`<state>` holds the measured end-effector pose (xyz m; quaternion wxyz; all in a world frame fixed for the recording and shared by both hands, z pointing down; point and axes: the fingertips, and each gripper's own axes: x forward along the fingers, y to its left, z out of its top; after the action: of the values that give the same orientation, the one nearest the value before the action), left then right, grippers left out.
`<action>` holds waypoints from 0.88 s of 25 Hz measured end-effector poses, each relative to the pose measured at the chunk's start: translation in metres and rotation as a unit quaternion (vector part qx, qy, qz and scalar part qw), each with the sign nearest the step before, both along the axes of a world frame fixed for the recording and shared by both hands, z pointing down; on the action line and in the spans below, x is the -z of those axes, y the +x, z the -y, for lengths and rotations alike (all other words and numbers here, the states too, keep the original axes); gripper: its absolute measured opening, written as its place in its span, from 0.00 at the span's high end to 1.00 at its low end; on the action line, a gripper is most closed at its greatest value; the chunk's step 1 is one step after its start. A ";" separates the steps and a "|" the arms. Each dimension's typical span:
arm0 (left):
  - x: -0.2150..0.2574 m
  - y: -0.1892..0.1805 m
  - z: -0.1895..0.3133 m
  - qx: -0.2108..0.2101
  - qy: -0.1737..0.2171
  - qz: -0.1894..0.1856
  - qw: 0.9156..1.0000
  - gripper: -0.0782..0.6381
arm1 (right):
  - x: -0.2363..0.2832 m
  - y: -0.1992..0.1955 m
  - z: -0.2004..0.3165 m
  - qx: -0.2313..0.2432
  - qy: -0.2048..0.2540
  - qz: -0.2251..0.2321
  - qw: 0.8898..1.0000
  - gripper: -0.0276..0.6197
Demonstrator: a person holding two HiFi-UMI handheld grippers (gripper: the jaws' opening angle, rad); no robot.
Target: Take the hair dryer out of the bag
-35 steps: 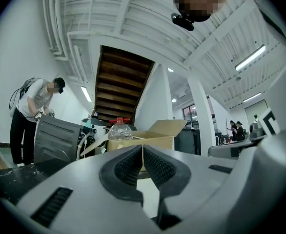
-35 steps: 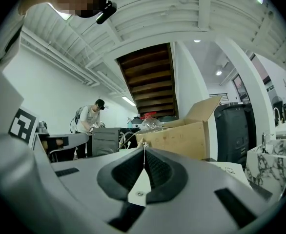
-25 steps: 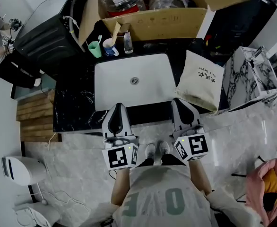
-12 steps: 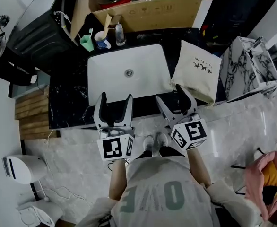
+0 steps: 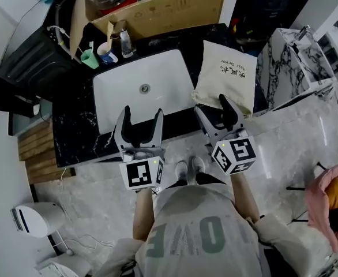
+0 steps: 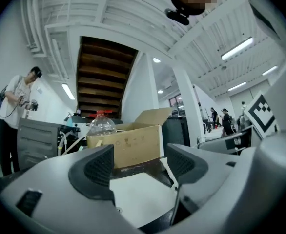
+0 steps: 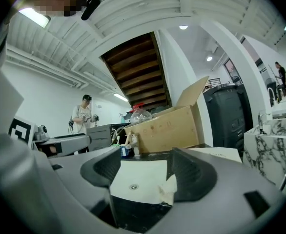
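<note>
While bag [image 5: 225,74] lay right of sink [image 5: 163,74], left hand-held gripper [image 5: 143,113] and right hand-held gripper [image 5: 210,104] stood open, empty. Cloth looked soft, floppy; best pinched at edge.

The right gripper [image 7: 145,169], fingers [image 7: 194,177] apart — sink [image 7: 135,175] and bag [image 7: 168,189] corner beyond.
</note>
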<state>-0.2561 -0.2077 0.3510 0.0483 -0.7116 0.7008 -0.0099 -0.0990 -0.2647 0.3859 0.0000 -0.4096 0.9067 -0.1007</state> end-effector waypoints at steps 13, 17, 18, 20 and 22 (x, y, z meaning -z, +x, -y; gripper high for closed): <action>-0.018 0.143 0.075 -0.282 -0.022 0.242 0.928 0.45 | -0.020 0.115 -0.009 -0.140 -0.030 -0.016 0.990 0.47; -0.047 0.182 0.085 -0.351 -0.052 0.325 0.877 0.45 | -0.025 0.135 -0.017 -0.163 -0.038 -0.020 0.986 0.47; -0.059 0.191 0.085 -0.370 -0.062 0.349 0.859 0.45 | -0.027 0.140 -0.019 -0.168 -0.040 -0.021 0.985 0.47; -0.084 0.207 0.086 -0.406 -0.082 0.399 0.818 0.45 | -0.031 0.147 -0.025 -0.177 -0.045 -0.022 0.983 0.47; -0.108 0.216 0.088 -0.429 -0.102 0.437 0.784 0.45 | -0.036 0.155 -0.029 -0.187 -0.052 -0.021 0.981 0.47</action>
<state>-0.0406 -0.2960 0.4594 0.2753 -0.8594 0.2216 -0.3696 0.0557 -0.2353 0.4216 -0.0211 -0.5732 0.8075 -0.1374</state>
